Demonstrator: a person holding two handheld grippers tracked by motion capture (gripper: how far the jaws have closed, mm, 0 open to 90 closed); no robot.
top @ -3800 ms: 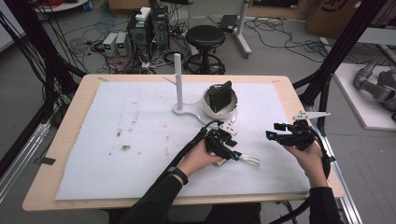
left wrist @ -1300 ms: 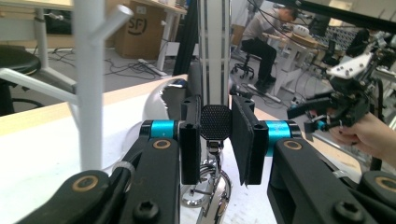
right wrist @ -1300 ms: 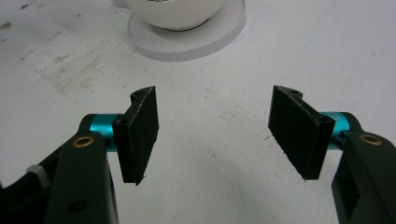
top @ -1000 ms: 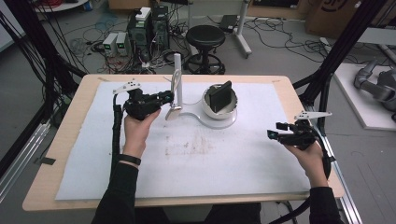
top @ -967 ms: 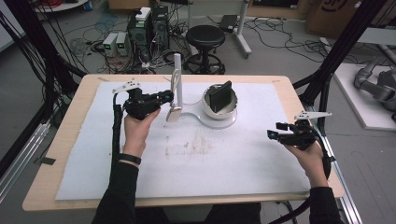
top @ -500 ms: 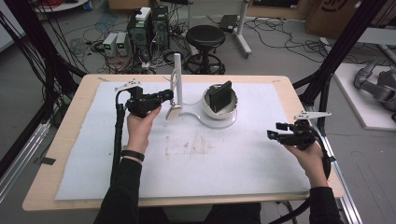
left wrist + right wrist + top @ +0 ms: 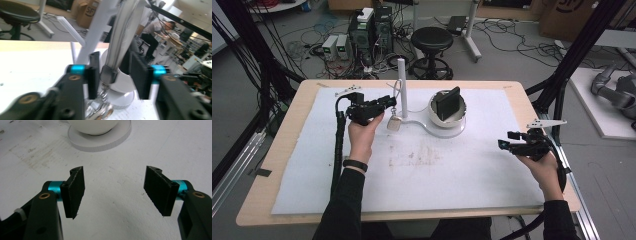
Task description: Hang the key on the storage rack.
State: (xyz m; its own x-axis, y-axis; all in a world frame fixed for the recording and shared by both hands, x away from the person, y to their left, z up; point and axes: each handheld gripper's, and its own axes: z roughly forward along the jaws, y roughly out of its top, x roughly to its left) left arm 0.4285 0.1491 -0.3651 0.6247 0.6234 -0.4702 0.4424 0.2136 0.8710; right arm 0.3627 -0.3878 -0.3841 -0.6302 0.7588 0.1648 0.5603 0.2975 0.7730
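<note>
The left claw (image 7: 388, 103) is hovering beside the white stand (image 7: 402, 87) at the far middle of the tabletop (image 7: 287, 120). Its jaws have just been opening and are now standing partly apart. A key fob (image 7: 110, 73) is hanging from the stand's hook on a strap (image 7: 123, 32); in the left gripper view the strap and fob are sitting between the jaws, close to the left pad, with a clear gap to the right pad. The fob (image 7: 393, 123) is dangling just above the white mat (image 7: 422, 165). The stand's base is carrying a white bowl (image 7: 447, 111) with a black block (image 7: 447, 102) in it. The right claw (image 7: 503, 144) is resting near the right edge, partly open and gripping nothing.
</note>
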